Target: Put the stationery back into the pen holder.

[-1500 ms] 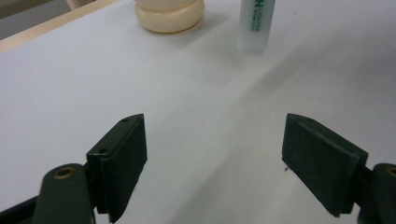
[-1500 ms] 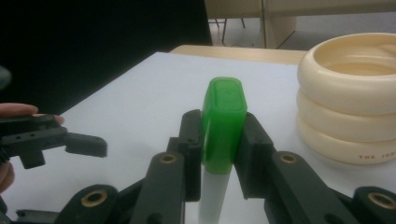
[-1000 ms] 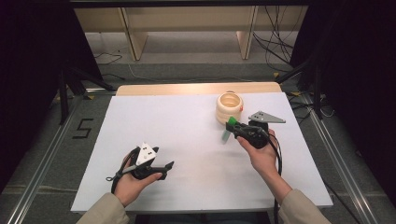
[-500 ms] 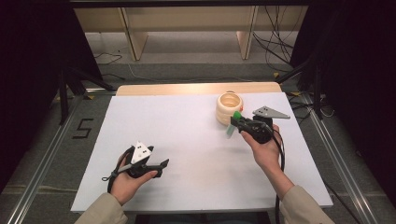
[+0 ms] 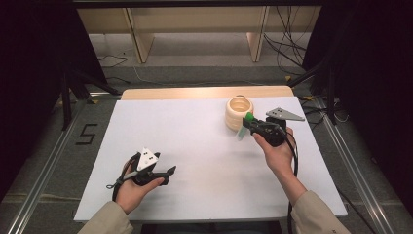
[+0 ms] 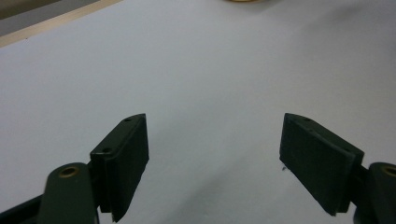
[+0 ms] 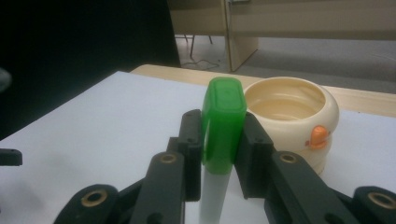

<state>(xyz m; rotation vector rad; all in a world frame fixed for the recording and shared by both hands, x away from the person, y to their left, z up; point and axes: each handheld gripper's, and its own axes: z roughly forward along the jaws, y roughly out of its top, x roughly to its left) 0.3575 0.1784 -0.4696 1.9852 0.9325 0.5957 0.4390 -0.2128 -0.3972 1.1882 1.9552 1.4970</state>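
Observation:
My right gripper (image 5: 248, 123) is shut on a white marker with a green cap (image 7: 223, 126), held upright with the cap on top; the pen also hangs below the jaws as the marker (image 5: 243, 128) in the high view. Just behind it stands a cream duck-faced cup (image 5: 239, 112), open side up, seen close as the cup (image 7: 295, 116) in the right gripper view. My left gripper (image 5: 168, 173) rests low over the white table (image 5: 195, 146) near its front left, open, with nothing between its fingers (image 6: 123, 158).
A wooden strip (image 5: 204, 92) runs along the table's far edge. Beyond it are wooden shelf legs (image 5: 139, 34) and cables (image 5: 292, 39) on the floor. Metal rails (image 5: 44, 185) flank the table on both sides.
My right gripper has carried the marker forward and up, closer to the cup. The left hand has drifted slightly toward the front left.

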